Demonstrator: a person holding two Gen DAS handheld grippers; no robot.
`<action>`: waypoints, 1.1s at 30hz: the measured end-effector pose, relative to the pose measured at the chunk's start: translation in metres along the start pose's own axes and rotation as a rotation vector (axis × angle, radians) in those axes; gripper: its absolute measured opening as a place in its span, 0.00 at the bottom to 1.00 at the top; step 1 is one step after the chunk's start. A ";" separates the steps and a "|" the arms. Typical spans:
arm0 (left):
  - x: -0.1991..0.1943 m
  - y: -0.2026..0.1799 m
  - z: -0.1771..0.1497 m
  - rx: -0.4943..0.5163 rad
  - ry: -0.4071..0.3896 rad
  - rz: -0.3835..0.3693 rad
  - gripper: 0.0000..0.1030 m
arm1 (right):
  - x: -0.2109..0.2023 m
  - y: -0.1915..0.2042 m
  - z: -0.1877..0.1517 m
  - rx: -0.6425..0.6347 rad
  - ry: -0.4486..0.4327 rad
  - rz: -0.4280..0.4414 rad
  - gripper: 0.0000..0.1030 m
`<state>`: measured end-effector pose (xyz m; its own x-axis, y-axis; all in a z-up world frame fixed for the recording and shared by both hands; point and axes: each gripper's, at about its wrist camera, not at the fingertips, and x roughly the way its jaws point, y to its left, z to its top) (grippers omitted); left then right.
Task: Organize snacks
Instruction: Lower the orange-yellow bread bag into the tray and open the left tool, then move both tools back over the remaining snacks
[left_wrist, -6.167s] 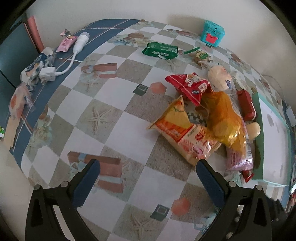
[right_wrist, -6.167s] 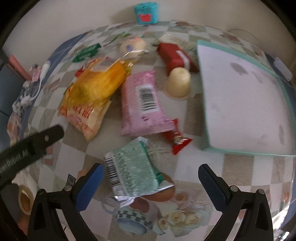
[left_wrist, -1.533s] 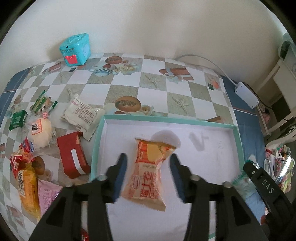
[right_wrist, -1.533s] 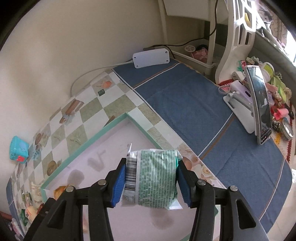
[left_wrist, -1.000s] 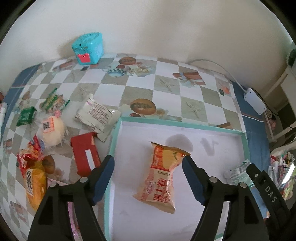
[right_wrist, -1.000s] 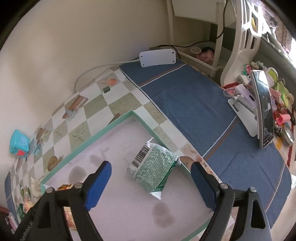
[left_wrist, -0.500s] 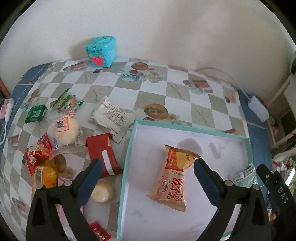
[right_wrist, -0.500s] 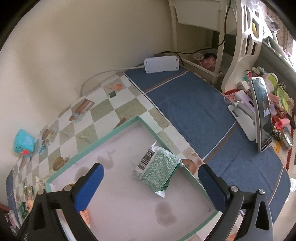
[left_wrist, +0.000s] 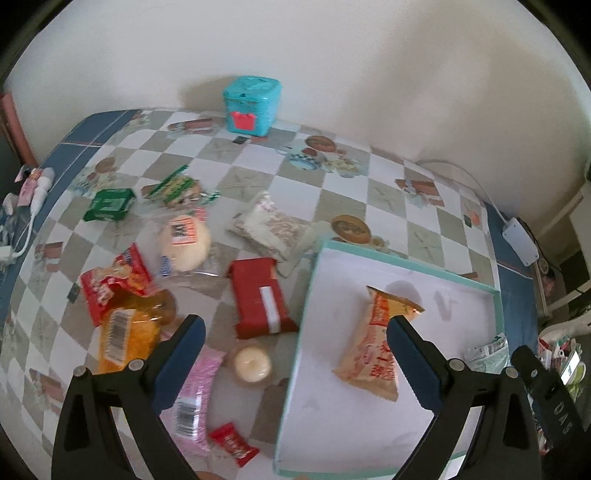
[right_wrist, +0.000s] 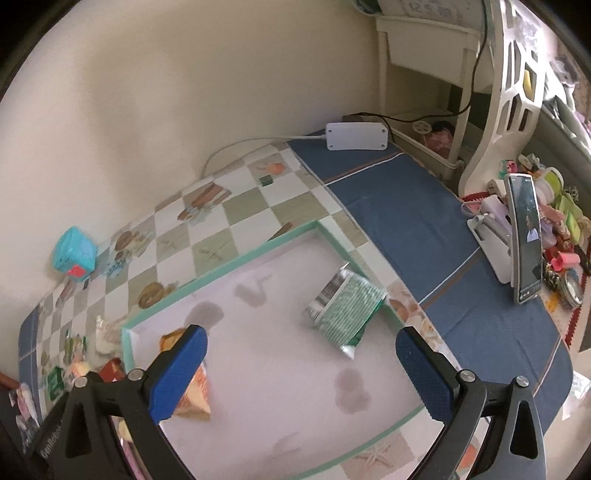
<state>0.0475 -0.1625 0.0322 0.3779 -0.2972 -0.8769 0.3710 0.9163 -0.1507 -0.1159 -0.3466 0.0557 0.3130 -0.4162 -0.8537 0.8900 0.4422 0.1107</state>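
A shallow white tray with a teal rim lies on the checkered tablecloth. In it lie an orange snack bag and a green-and-silver packet. My left gripper hangs open and empty above the tray's left rim. My right gripper is open and empty over the tray floor, the green packet just beyond it. Loose snacks lie left of the tray: a red box, a pale round cake, a pink bag, a yellow bag, a small red candy.
Farther left lie a white packet, a round bun, a red bag and green packets. A teal box stands by the wall. A phone on a stand and clutter sit right of the blue cloth.
Both grippers let go of their packets in the tray and opened wide. Both then drew back and rose; the left view swung left, bringing the loose snacks into sight.
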 end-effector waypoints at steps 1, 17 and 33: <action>-0.002 0.003 0.000 -0.005 -0.003 0.001 0.96 | -0.002 0.004 -0.004 -0.011 0.003 0.009 1.00; -0.029 0.113 -0.019 -0.183 0.009 0.231 0.96 | -0.030 0.082 -0.059 -0.199 0.041 0.139 1.00; -0.055 0.168 -0.035 -0.188 -0.010 0.242 0.96 | -0.040 0.142 -0.116 -0.369 0.129 0.253 1.00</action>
<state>0.0595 0.0167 0.0391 0.4450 -0.0660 -0.8931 0.1064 0.9941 -0.0204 -0.0400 -0.1752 0.0466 0.4403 -0.1674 -0.8821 0.6065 0.7799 0.1547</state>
